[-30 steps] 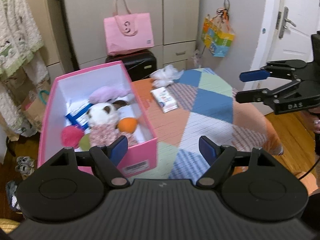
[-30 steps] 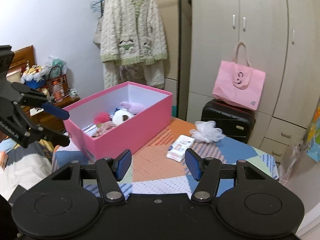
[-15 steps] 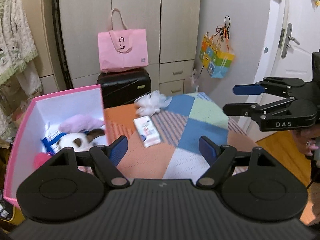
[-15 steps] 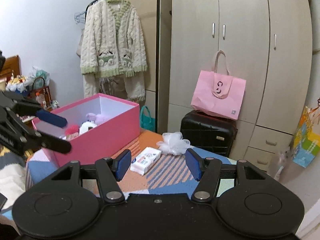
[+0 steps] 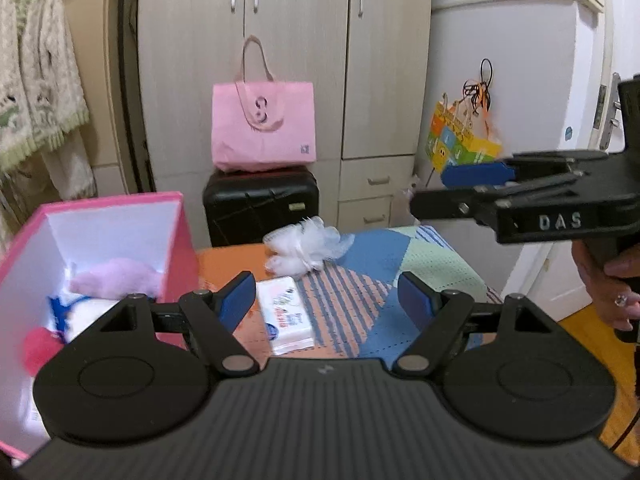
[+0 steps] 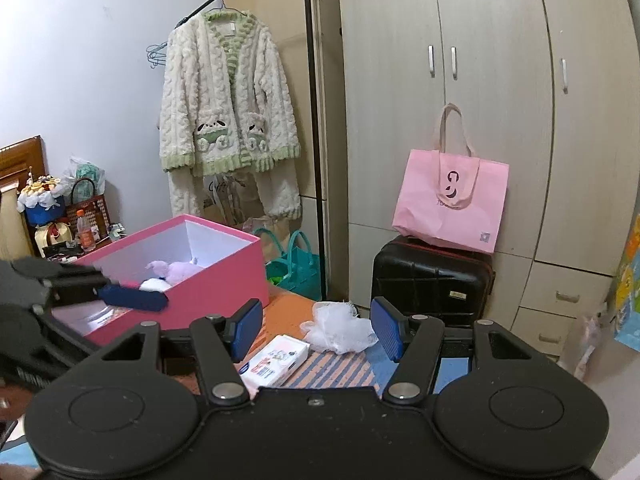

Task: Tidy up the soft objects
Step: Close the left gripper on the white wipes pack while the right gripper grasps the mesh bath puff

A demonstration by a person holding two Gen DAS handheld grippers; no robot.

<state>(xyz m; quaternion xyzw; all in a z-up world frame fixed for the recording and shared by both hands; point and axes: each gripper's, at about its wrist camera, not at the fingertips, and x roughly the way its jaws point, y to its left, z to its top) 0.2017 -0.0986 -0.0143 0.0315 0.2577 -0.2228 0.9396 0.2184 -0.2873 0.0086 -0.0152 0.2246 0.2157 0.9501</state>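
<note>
The left gripper (image 5: 326,296) stands wide and empty, the tissue pack (image 5: 285,314) showing just ahead between its fingers. The right gripper (image 6: 316,330) is likewise wide and empty, aimed near the white mesh puff (image 6: 340,326). Both items lie loose on the patchwork cloth (image 5: 384,264) beside the pink box (image 6: 200,280), which already holds plush toys (image 5: 116,280).

The step in hand looks like the reach for these two. To do it well, I would lower each gripper squarely over its item, straddle the pack across its narrow width, and bite the puff at its dense middle, since the frills will likely slip. Keep the grippers apart so they do not collide.
</note>
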